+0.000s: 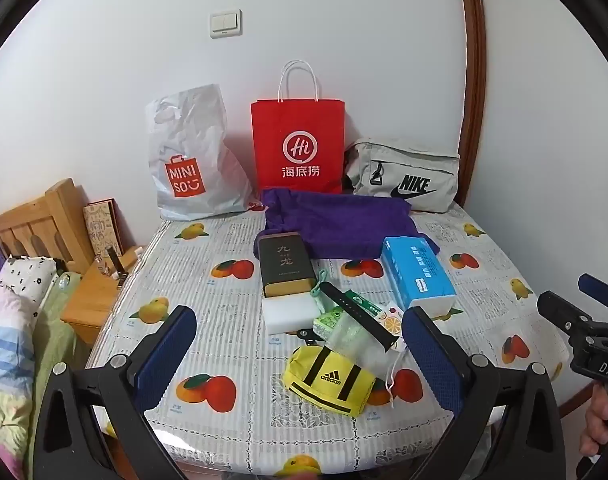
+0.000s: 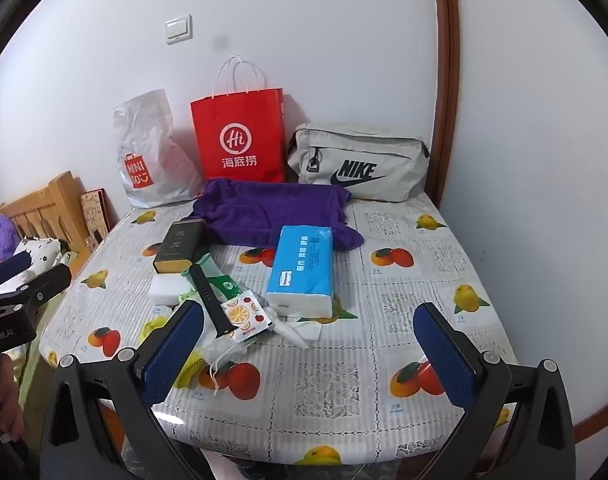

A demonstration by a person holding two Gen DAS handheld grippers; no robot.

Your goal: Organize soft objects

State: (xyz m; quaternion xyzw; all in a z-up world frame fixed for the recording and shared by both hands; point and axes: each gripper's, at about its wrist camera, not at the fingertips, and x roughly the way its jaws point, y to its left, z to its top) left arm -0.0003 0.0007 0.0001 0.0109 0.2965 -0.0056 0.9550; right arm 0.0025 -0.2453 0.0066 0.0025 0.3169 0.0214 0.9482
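Both your claws, left claw and right claw, are spread wide and empty above the worktop. The purple towel lies near the bags; the yellow pouch, seemingly soft, sits nearest you.

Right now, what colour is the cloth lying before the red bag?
Purple cloth; it shows best in the right wrist view.

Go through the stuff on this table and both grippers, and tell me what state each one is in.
left gripper: open, empty
right gripper: open, empty
red paper bag: upright against wall
white plastic bag: crumpled, leaning on wall
grey Nike bag: zipped shut
purple cloth: spread flat
tissue pack: lying flat
yellow pouch: lying on table
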